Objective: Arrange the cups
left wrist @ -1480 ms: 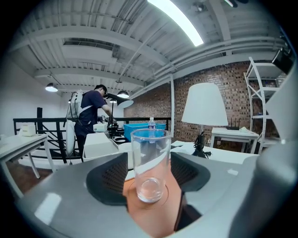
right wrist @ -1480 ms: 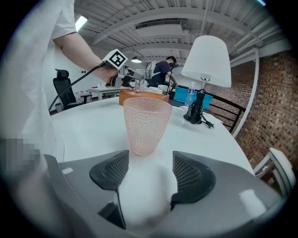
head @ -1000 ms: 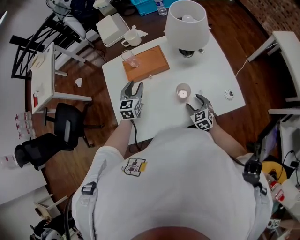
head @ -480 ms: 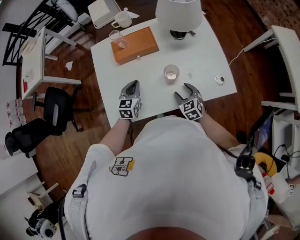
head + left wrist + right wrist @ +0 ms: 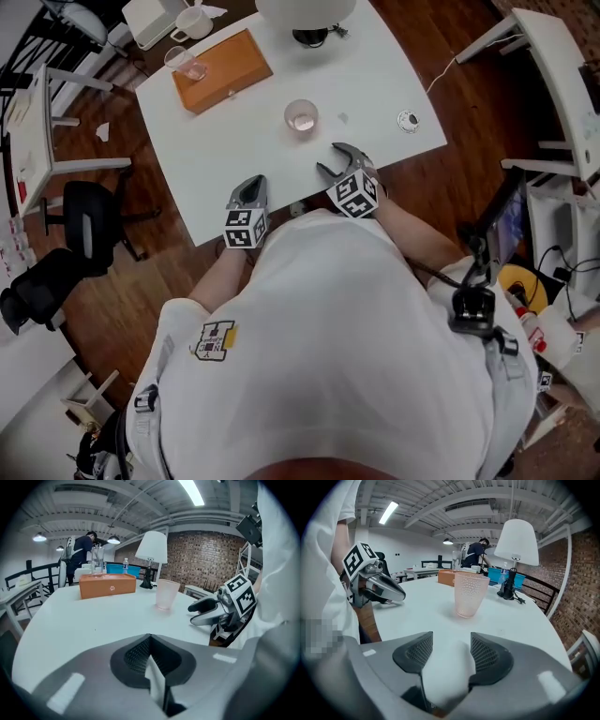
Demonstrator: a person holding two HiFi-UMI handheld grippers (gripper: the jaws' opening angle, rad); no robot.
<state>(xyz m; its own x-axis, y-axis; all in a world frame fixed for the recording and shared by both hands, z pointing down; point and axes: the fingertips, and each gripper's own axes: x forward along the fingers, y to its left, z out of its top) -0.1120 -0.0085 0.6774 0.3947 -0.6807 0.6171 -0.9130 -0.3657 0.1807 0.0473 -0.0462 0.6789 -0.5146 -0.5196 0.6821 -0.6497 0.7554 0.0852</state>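
A frosted pink cup stands upright in the middle of the white table. A clear glass stands at the far left end of an orange box. A white mug sits beyond the table. My right gripper is open, just short of the pink cup; its jaws have just been closing, with nothing between them. My left gripper is shut and empty at the table's near edge, well to the left of the pink cup. The left gripper sees the glass far back.
A white lamp stands at the table's far side. A small round object lies near the right edge. A white tray is beside the mug. A black chair stands left of the table on the wooden floor.
My left gripper has shut its jaws and pulled back from near the orange box to the table's near edge. The right gripper has stayed close to the pink cup.
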